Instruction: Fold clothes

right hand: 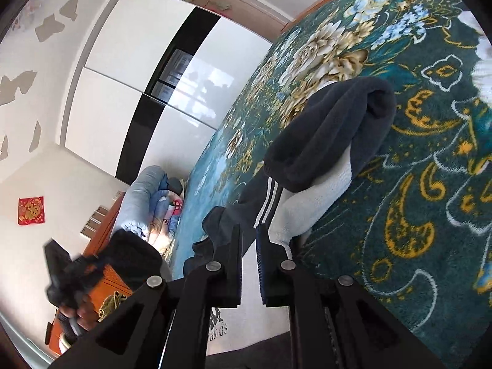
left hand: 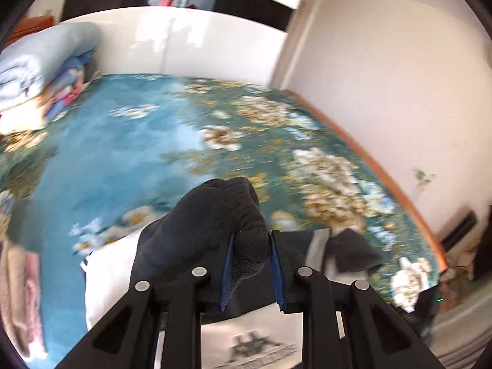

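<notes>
A dark navy and white sweatshirt (left hand: 107, 264) with a printed front lies on a blue floral bedspread (left hand: 123, 141). My left gripper (left hand: 250, 240) is shut on its dark knit cuff (left hand: 243, 215), lifted above the bed. In the right wrist view my right gripper (right hand: 249, 230) is shut on the sweatshirt's dark fabric beside the white stripes (right hand: 267, 206). The dark sleeve (right hand: 332, 129) with white fleece lining (right hand: 310, 203) is bunched ahead of it. The left gripper also shows in the right wrist view (right hand: 70, 276), blurred.
A stack of folded quilts (left hand: 40, 70) sits at the far left of the bed. A white and black wardrobe (left hand: 190, 37) stands behind. The bed's orange wooden edge (left hand: 378, 169) runs along the right wall. Pink fabric (left hand: 18, 295) lies at the left.
</notes>
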`<state>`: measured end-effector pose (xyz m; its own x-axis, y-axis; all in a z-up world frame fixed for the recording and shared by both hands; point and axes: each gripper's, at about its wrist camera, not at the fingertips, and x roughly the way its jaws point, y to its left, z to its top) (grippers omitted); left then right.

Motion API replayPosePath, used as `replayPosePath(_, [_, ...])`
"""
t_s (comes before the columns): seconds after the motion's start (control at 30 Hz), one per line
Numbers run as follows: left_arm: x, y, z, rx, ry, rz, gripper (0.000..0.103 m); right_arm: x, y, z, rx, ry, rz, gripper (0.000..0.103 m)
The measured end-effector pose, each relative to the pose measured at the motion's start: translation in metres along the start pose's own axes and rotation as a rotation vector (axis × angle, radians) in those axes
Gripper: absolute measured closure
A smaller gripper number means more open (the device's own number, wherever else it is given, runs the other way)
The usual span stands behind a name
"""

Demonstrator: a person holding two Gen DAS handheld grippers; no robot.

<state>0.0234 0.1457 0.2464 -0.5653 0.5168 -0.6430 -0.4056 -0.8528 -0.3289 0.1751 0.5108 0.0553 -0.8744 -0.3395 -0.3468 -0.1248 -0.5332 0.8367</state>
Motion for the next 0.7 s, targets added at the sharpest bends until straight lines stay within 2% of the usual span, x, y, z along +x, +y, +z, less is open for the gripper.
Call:
replayPosePath(0.1, [0.035, -0.037, 0.008, 0.013, 0.062, -0.073, 0.079, -0.005, -0.004, 0.002, 0.017, -0.005, 0.008, 0.092])
replayPosePath(0.23, [0.118, -0.078, -0.012, 0.048, 0.166, -0.043, 0.079, -0.019, -0.008, 0.008, 0.025, -0.044, 0.016, 0.093])
replayPosePath(0.33, [0.186, -0.085, -0.043, -0.022, 0.297, -0.050, 0.079, -0.031, -0.012, 0.012, 0.020, -0.072, -0.004, 0.092])
replayPosePath(0.43, [0.225, -0.085, -0.075, -0.106, 0.405, -0.051, 0.074, -0.032, -0.017, 0.014, 0.032, -0.074, -0.020, 0.092])
replayPosePath(0.53, [0.228, -0.082, -0.091, -0.154, 0.442, -0.094, 0.059, -0.027, -0.018, 0.013, 0.033, -0.057, -0.030, 0.092])
replayPosePath(0.6, [0.219, -0.077, -0.092, -0.184, 0.441, -0.140, 0.038, -0.022, -0.016, 0.012, 0.022, -0.040, -0.038, 0.092])
replayPosePath(0.7, [0.181, -0.063, -0.089, -0.202, 0.390, -0.246, 0.030, -0.016, -0.011, 0.008, -0.004, -0.028, -0.048, 0.092])
